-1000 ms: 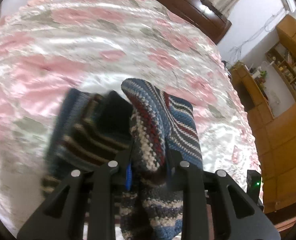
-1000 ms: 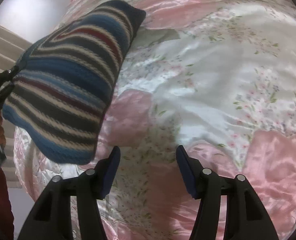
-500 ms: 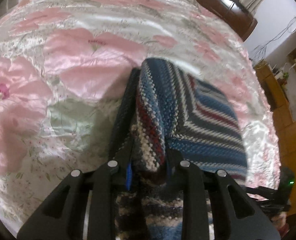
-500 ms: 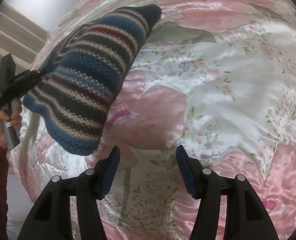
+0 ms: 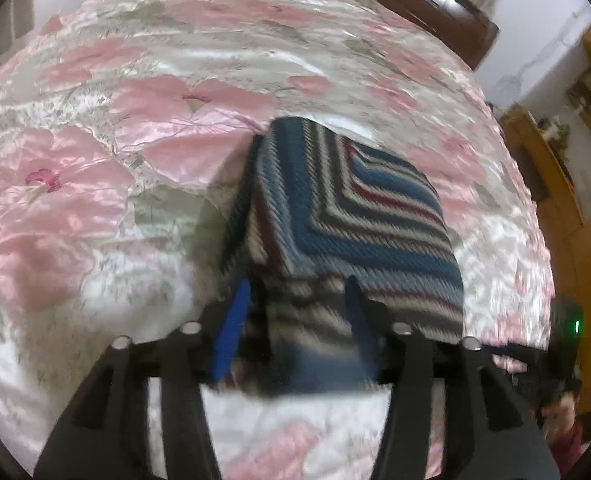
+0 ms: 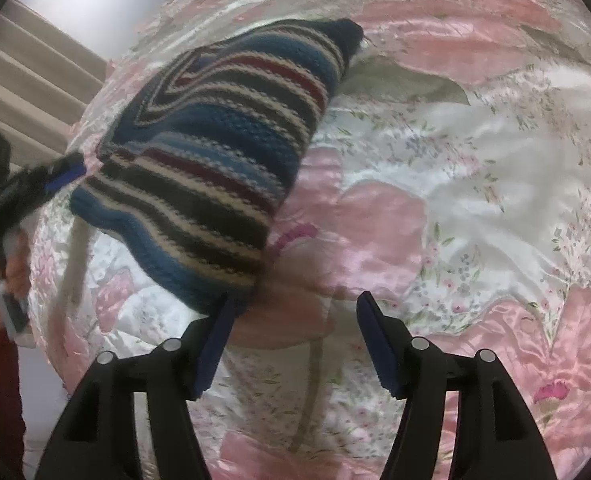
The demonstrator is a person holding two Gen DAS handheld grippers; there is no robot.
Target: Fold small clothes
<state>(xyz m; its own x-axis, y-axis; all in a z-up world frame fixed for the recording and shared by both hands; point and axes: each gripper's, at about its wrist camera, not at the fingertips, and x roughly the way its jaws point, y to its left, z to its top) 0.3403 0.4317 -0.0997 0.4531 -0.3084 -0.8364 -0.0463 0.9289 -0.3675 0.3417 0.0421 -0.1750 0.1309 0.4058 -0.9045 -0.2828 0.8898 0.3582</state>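
left tool (image 5: 297,304): spread apart | right tool (image 6: 293,314): apart, empty | striped knit (image 5: 351,208) folded on glossy floral quilt (image 5: 115,168)

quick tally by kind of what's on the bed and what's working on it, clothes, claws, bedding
knitted striped garment: 1
claws: 2, the left claw and the right claw
floral bedspread: 1
total: 4

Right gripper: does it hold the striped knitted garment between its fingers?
No, the right gripper is open with only the floral bedspread between its fingers; the striped knitted garment lies beside it.
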